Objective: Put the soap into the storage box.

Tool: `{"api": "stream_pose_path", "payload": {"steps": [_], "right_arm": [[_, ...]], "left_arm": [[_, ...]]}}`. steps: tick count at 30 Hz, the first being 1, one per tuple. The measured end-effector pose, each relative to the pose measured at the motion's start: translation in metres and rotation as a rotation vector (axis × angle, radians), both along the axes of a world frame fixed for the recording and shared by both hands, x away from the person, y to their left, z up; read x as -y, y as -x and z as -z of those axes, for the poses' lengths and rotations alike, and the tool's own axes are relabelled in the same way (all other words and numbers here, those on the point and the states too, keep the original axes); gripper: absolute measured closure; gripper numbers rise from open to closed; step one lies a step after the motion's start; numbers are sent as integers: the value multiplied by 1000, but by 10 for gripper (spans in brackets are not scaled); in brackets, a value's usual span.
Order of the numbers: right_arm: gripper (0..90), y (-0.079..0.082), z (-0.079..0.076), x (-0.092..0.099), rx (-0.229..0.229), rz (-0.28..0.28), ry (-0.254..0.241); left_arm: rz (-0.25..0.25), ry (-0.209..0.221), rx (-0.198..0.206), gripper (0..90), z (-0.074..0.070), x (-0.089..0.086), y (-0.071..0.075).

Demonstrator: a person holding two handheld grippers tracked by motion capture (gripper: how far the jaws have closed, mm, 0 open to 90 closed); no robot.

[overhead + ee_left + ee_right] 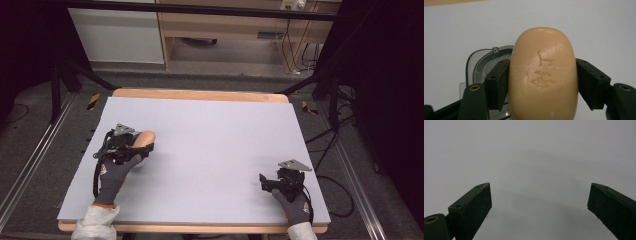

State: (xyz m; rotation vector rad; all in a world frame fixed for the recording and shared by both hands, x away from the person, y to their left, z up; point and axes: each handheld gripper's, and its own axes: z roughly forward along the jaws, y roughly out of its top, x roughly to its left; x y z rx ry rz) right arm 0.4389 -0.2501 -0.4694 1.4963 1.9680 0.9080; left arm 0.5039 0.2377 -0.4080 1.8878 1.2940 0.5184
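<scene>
Left gripper clamped on one tan oval soap bar with a scuffed, unmarked face, a clear dish just beneath it, right gripper spread wide over bare surface, both near the front edge of one pale grey table, broad open room between them.

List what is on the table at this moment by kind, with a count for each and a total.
Tan soap bars: 1, clamped in the left gripper
Clear soap dishes: 1, under the bar
Handheld grippers: 2, the right gripper being open over the table
Total: 4
</scene>
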Motion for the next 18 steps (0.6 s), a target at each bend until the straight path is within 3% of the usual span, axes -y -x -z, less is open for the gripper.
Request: {"api": "stream_pose_path", "payload": {"steps": [18], "right_arm": [[56, 0, 0, 0, -2, 1, -1]], "left_arm": [[-39, -27, -35, 317, 12, -12, -7]]}}
